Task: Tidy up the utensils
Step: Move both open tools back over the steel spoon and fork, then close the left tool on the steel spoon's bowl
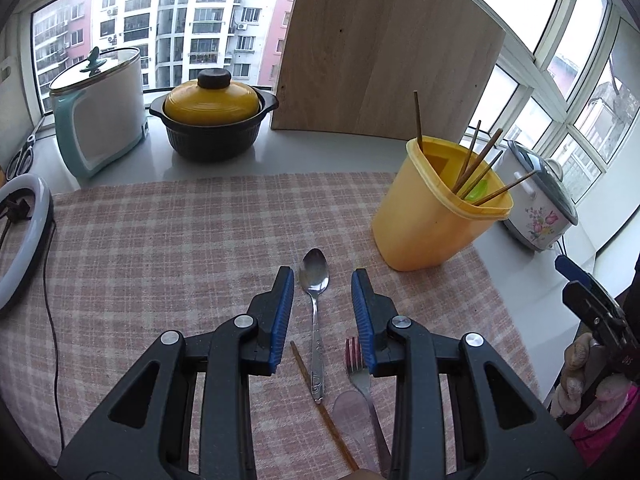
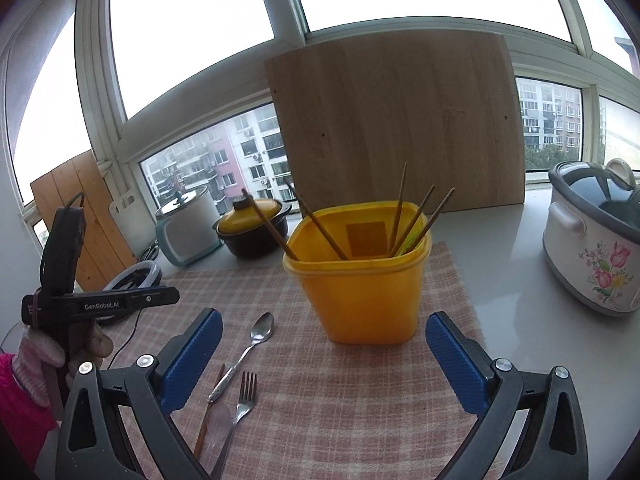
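Note:
My left gripper (image 1: 323, 272) hangs low over the checked cloth (image 1: 180, 248), jaws apart on either side of a metal spoon (image 1: 316, 320) without touching it. Beside the spoon lie a brown chopstick (image 1: 320, 404), a fork (image 1: 360, 376) and a translucent plastic spoon (image 1: 352, 412). To the right stands a yellow container (image 1: 428, 224) holding several chopsticks (image 1: 480, 168). My right gripper (image 2: 324, 316) is wide open with nothing in it, facing the yellow container (image 2: 360, 296). In the right wrist view the spoon (image 2: 262, 328) and fork (image 2: 244, 396) lie lower left.
A wooden board (image 1: 380, 48) leans on the window behind the container. A yellow-lidded black pot (image 1: 214, 120) and a white electric pot (image 1: 100, 108) stand at the back left. A floral rice cooker (image 2: 592, 248) sits right. A ring light (image 1: 24, 240) with its cable lies left.

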Demonstrator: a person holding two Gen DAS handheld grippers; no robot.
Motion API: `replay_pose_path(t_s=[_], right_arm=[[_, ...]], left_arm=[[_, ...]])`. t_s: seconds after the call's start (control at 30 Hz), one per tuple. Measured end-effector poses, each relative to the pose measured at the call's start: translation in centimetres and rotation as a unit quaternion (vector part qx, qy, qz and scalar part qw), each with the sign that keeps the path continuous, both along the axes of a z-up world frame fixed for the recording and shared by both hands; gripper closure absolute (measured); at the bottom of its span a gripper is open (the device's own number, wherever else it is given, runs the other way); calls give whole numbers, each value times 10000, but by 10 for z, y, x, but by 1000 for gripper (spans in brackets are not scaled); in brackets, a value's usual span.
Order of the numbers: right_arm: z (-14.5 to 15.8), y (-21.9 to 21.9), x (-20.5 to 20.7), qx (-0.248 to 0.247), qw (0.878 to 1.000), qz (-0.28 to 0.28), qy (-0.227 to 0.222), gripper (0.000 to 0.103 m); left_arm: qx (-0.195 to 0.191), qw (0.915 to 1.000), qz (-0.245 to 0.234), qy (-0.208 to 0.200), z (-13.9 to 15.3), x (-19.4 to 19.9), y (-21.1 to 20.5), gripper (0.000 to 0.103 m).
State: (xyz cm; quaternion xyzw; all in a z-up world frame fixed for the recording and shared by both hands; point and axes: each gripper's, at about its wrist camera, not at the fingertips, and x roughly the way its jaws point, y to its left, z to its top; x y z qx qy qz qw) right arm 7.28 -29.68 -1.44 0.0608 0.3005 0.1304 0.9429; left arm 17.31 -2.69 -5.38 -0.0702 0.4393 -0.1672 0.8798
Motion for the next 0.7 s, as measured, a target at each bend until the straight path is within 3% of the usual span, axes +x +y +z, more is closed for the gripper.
replay_pose_path(t_s=[0.2,0.33,0.7], right_arm=[[-26,21,12,67,9973,513,530,8],[-45,32,20,87,9922,799,955,18],[-86,53,31,214,9794,1134,1655,37]], left_arm=[[34,9997,-120,219,-14,9,-1,74],[40,9991,-189,385,-26,17,-2,74],[251,9953,-540,769,-63,45,-21,73]])
